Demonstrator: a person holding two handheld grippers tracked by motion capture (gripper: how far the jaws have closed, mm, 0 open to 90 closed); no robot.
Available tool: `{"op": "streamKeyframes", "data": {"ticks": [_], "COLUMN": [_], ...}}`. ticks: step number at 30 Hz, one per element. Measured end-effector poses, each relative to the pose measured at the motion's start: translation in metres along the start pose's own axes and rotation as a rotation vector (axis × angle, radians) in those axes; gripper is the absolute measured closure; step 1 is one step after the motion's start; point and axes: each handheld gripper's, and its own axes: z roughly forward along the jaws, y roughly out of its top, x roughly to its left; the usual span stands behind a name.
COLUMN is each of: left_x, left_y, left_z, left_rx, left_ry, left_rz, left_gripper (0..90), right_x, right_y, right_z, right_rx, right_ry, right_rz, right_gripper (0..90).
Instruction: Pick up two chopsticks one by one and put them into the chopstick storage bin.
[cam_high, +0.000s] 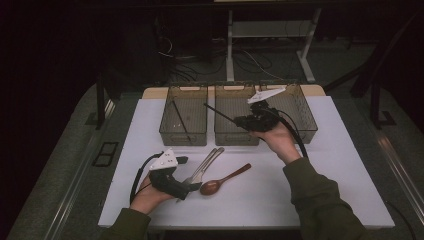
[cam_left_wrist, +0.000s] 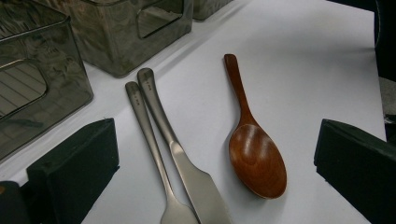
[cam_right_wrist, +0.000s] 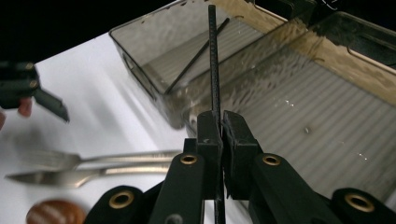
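One thin black chopstick (cam_right_wrist: 214, 56) is clamped in my right gripper (cam_right_wrist: 220, 122), over the middle smoky plastic bin (cam_high: 235, 137); next I carry it to the left bin (cam_high: 183, 136), beside its mate.

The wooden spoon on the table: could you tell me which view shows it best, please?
The left gripper view: the wooden spoon lies whole and close, between the open jaws. In the high view it is small; in the right gripper view just its bowl shows, blurred.
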Motion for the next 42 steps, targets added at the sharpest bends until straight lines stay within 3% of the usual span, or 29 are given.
{"op": "streamKeyframes", "data": {"ticks": [16, 29, 34, 42], "left_x": [0.000, 0.001, 0.001, 0.001], "left_y": [0.000, 0.001, 0.001, 0.001], "left_z": [0.000, -0.001, -0.001, -0.001], "left_rx": [-0.025, -0.023, -0.028, -0.030], "left_ry": [-0.007, -0.019, -0.023, -0.027], "left_rz": [-0.014, -0.008, -0.013, -0.016], "left_gripper": [0.0, 0.0, 0.0, 0.0], "right_x": [0.008, 0.015, 0.014, 0.016], "right_y": [0.050, 0.070, 0.077, 0.084], "right_z": [0.069, 0.132, 0.149, 0.172], "right_rx": [0.062, 0.145, 0.164, 0.167], "right_ry": [-0.015, -0.053, -0.078, -0.076], "right_rz": [0.017, 0.040, 0.064, 0.107], "right_gripper": [85.2, 85.1, 85.1, 84.9]}}
